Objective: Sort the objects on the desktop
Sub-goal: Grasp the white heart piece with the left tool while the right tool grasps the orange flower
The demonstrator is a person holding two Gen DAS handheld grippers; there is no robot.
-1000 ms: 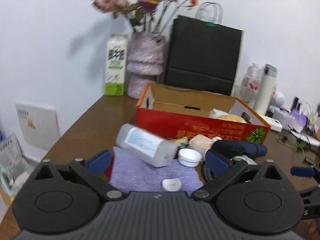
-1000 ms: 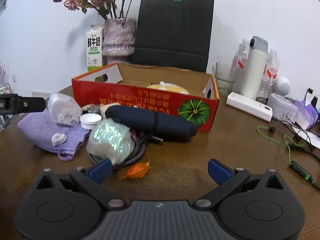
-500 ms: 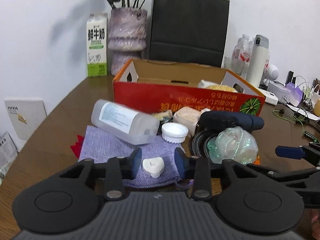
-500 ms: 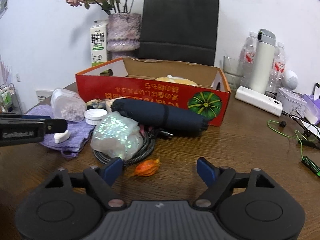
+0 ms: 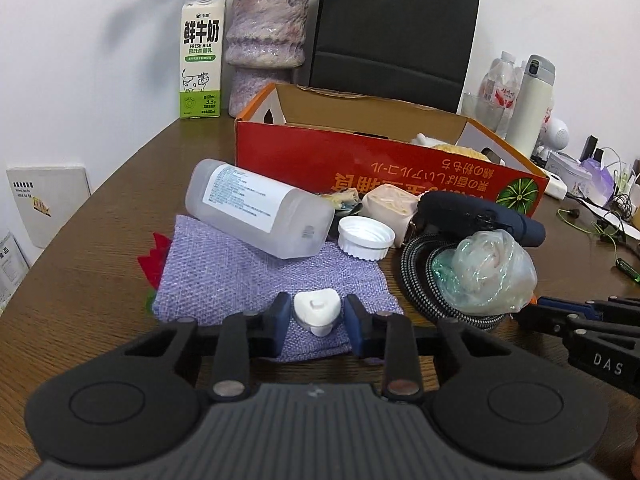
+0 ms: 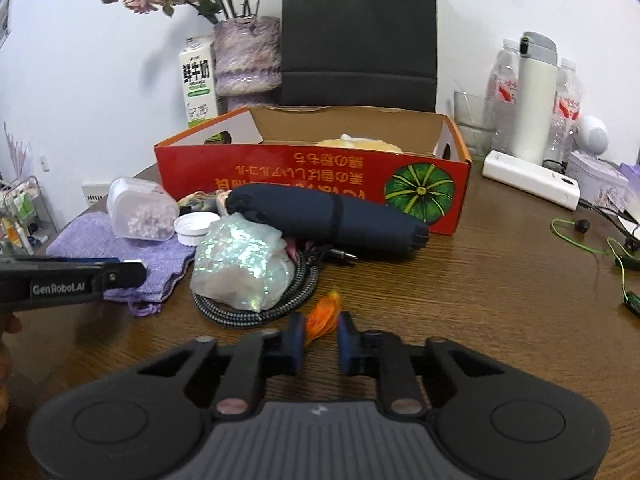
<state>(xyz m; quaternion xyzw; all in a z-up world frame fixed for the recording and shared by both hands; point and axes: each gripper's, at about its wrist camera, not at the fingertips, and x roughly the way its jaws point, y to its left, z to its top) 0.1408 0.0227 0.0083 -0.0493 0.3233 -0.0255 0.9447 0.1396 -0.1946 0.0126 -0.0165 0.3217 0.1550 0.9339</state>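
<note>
My left gripper (image 5: 316,318) is shut on a small white heart-shaped piece (image 5: 317,310) lying on the purple cloth (image 5: 248,276). My right gripper (image 6: 321,336) is shut on a small orange papery husk (image 6: 323,312) on the brown table (image 6: 480,300). A clear bottle (image 5: 256,208) lies on its side on the cloth, with a white cap (image 5: 366,237) beside it. A crumpled iridescent bag (image 6: 244,260) sits on a braided cable coil (image 6: 296,292). A folded navy umbrella (image 6: 328,216) lies in front of the red cardboard box (image 6: 312,172).
A milk carton (image 5: 200,56), a vase (image 5: 266,36) and a black paper bag (image 5: 394,32) stand behind the box. A white flask (image 6: 534,96), water bottles, a white power strip (image 6: 530,178) and green cables (image 6: 588,240) are at the right.
Both grippers moved forward and closed: the left on the white heart-shaped piece, the right on the orange husk.
</note>
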